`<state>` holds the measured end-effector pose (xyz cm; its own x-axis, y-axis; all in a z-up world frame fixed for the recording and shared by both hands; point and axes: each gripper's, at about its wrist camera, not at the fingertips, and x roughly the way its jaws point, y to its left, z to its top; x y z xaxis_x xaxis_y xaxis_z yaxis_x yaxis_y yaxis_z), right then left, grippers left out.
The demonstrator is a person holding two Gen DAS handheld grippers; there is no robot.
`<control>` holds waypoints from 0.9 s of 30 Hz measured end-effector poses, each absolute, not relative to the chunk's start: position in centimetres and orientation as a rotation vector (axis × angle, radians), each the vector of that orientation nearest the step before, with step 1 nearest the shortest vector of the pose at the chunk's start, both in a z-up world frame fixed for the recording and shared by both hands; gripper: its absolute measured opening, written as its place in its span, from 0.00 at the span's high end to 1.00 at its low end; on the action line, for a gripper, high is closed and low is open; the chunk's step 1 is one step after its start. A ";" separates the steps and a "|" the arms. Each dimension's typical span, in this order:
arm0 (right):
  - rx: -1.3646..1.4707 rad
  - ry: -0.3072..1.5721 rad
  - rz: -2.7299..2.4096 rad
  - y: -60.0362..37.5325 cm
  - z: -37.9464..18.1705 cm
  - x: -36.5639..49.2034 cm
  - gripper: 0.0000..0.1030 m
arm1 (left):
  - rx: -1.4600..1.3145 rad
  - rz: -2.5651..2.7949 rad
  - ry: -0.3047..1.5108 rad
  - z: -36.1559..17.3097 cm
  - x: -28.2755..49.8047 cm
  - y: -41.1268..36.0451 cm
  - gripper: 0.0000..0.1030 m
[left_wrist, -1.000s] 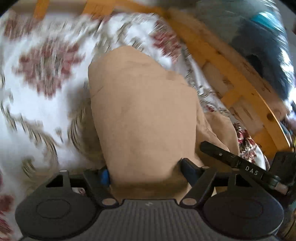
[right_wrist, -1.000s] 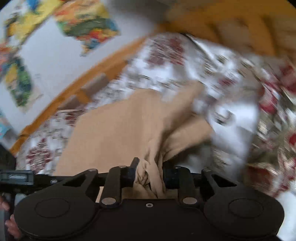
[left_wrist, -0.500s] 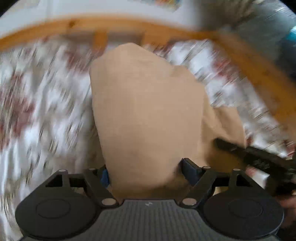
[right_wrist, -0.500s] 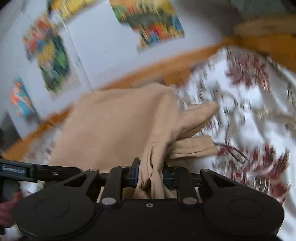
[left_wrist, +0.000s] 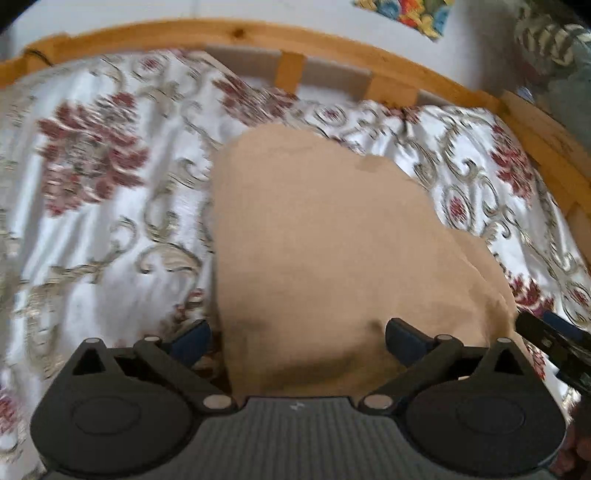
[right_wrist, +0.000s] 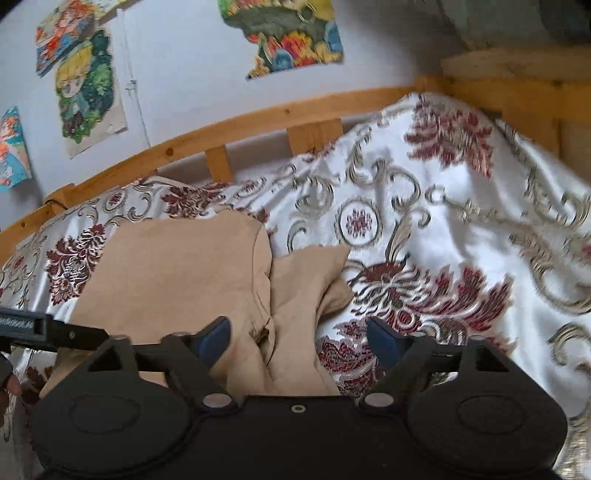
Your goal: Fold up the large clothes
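From the left wrist view, the left hand-held gripper [left_wrist: 297, 338] has its jaws spread wide and opening, with the tan garment [left_wrist: 332, 240] lying between them; the blue pads [left_wrist: 400, 338] don't look like they're pressing on the cloth at all. The garment sits folded on the floral bedspread [left_wrist: 92, 221], a white satin thing with dark red flowers and grey scrolls, and behind it runs the wooden bed rail [left_wrist: 288, 40]. At the right edge a black bar of the other tool pokes in, too blurry to read anything on it. A corner of a colourful poster [left_wrist: 410, 13] shows up top, no readable text. Over in the right wrist view, the right hand-held gripper [right_wrist: 299, 338] is also opening, jaws wide, and the bunched edge of the tan garment [right_wrist: 177, 269] lies loose between the pads [right_wrist: 216, 336], not pinched. The left tool's black bar [right_wrist: 44, 326] has small white lettering that can't be made out. Cartoon posters [right_wrist: 291, 33] hang on the wall [right_wrist: 192, 81] above the rail, no legible writing. No containers in either shot.
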<state>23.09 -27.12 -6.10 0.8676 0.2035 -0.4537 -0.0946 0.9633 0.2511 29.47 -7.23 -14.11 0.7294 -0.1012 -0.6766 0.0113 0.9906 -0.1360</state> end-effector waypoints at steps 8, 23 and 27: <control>0.150 0.363 0.155 -26.4 -1.8 17.9 0.01 | 0.025 0.000 0.630 -10.1 22.1 -8.0 0.01; 0.058 0.299 0.110 -25.3 0.7 3.2 0.01 | -0.016 0.009 0.591 -11.3 9.2 -6.0 0.01; 0.089 0.322 0.092 -25.8 0.3 2.3 0.01 | -0.003 0.001 0.591 -11.5 8.6 -6.2 0.01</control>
<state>2.33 -25.75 0.33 0.9444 0.1048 -0.3116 -0.0763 0.9918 0.1023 8.56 -6.20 -11.50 0.8304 0.0000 -0.5572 -0.0015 1.0000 -0.0023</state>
